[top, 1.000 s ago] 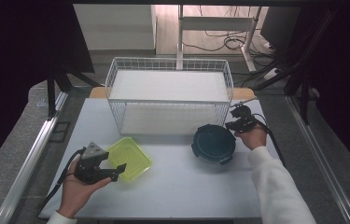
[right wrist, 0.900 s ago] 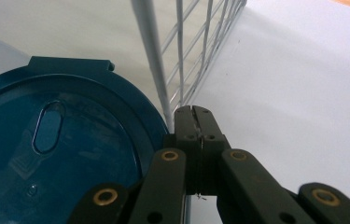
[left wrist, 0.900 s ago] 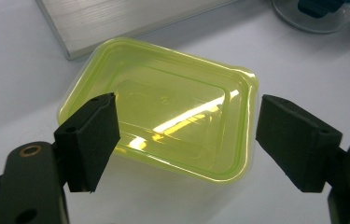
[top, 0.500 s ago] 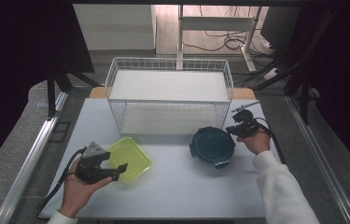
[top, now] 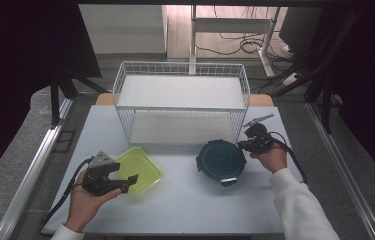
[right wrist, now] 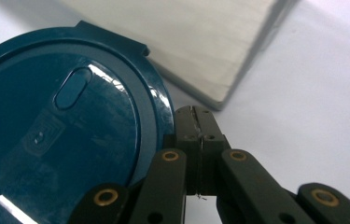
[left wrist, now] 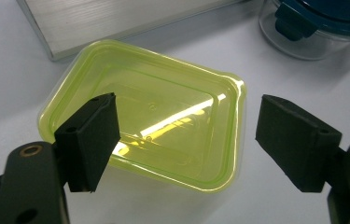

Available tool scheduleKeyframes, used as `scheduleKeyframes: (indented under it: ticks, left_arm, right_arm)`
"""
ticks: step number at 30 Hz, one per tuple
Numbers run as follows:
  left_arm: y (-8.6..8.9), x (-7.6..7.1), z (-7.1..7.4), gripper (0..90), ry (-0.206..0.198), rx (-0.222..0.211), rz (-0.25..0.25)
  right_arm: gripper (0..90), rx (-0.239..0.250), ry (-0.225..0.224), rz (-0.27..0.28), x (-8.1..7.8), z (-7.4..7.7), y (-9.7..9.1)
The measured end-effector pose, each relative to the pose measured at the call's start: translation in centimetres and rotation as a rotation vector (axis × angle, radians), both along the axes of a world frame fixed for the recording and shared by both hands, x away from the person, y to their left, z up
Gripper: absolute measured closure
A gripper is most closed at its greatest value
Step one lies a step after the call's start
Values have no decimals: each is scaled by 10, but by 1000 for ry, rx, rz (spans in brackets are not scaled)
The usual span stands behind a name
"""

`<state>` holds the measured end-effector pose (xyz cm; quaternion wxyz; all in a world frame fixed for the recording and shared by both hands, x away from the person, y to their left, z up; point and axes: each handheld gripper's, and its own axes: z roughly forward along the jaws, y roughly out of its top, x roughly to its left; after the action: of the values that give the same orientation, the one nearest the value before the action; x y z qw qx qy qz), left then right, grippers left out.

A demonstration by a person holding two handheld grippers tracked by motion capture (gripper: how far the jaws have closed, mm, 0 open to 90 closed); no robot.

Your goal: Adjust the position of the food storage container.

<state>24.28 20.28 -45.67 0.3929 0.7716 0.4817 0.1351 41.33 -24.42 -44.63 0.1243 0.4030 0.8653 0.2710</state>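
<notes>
left gripper (left wrist: 186, 144) jaws apart over green tub (left wrist: 149, 116) | right gripper (right wrist: 199, 122) jaws together beside teal lid (right wrist: 60, 126), its latch seen close

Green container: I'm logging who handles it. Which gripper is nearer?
Left. The left gripper hovers open right at the green container; the right gripper is across the table by the round blue-lidded container.

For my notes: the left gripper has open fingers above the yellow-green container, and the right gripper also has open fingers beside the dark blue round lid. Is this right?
Not quite. The right gripper has its fingers shut, pressed together beside the dark blue round lid, as the right gripper view shows. The left gripper is open above the yellow-green container.
</notes>
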Motion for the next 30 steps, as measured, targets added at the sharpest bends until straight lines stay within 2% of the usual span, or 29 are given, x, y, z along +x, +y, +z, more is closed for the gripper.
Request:
scheduleKeyframes:
  ticks: [7,12,16,21,24,26,30]
  left_arm:
    - [0,0,0,213,1,2,1]
    - [1,-1,1,213,-3,3,5]
    - [1,-2,0,213,-5,23,4]
    - [3,-4,1,213,-9,26,7]
    - [3,-4,0,213,-9,26,7]
    - [2,-3,0,213,-7,25,5]
    - [1,-1,-1,213,0,19,2]
  right_arm:
    - [889,-3,-4,41,-12,0,6]
    - [888,-11,-8,46,-4,-5,10]
    - [887,-25,-12,45,5,-12,17]
    - [888,-4,-24,68,11,-14,22]
    - [888,0,-12,72,12,-13,22]
    - [889,-11,-32,82,10,-14,22]
    - [890,-17,-41,102,6,-14,23]
